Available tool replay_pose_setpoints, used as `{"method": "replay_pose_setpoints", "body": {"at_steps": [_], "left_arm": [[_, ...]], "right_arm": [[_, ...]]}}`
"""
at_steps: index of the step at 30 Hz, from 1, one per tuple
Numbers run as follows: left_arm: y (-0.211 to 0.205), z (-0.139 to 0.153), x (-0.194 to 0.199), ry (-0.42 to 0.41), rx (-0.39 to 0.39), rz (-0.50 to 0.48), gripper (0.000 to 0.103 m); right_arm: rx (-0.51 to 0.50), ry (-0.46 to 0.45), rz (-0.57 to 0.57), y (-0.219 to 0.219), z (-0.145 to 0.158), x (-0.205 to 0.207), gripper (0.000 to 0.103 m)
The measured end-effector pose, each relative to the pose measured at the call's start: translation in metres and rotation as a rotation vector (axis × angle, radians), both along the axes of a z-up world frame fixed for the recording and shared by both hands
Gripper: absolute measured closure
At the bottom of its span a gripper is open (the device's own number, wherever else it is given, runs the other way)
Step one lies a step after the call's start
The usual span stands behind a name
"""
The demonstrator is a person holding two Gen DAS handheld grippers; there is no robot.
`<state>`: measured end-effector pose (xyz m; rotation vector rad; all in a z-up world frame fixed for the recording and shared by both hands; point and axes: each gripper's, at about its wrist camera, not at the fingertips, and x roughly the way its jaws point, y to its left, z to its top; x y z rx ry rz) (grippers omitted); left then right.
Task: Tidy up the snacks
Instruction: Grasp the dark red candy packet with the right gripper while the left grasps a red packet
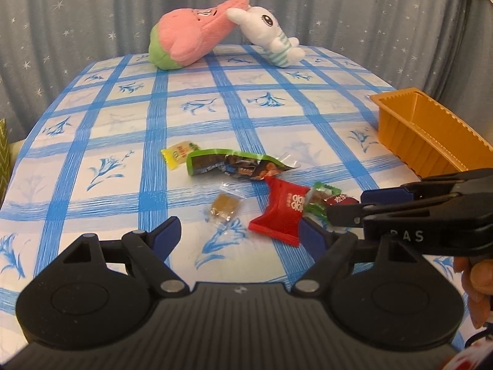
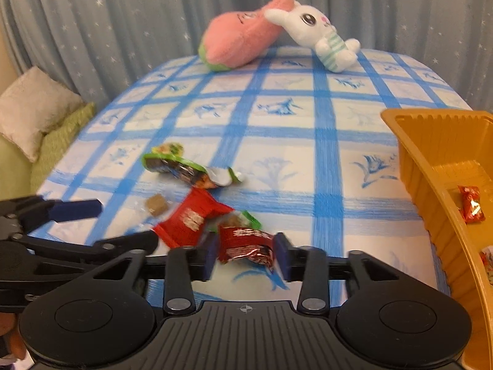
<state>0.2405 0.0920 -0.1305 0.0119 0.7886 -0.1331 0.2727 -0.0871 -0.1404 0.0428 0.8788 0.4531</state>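
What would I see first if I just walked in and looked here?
Probably the two soft toys at the far edge of the checked cloth: a pink plush with a white bunny leaning on it. Next, the bright snack packets scattered nearer, and the orange tray on the right.

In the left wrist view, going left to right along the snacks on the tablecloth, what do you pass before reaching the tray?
Yellow candy packet → green-edged snack bag, with the clear-wrapped brown candy below it → red snack packet → small green-wrapped candy → orange tray.
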Motion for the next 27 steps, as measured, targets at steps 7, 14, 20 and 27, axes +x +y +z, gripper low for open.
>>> {"method": "replay_pose_setpoints", "body": {"at_steps": [7,14,20,27], "left_arm": [[-0.005,-0.003,0.002,-0.016,0.010,-0.053,0.025],[-0.019,-0.008,0.014,-0.013,0.047,-0.123,0.035],[-0.037,-0.017,0.029,0.006,0.087,-0.164,0.061],[-0.043,-0.014,0.026,0.034,0.089,-0.128,0.079]], "right_arm": [[-0.008,0.025,0.001,-0.002,-0.003,0.001,0.068],[-0.011,-0.016,-0.072,-0.021,0.008,-0.001,0.069],[0.003,-0.006,-0.114,-0.034,0.010,0.001,0.069],[0.010,-0.002,-0.109,-0.034,0.011,-0.001,0.069]]}}
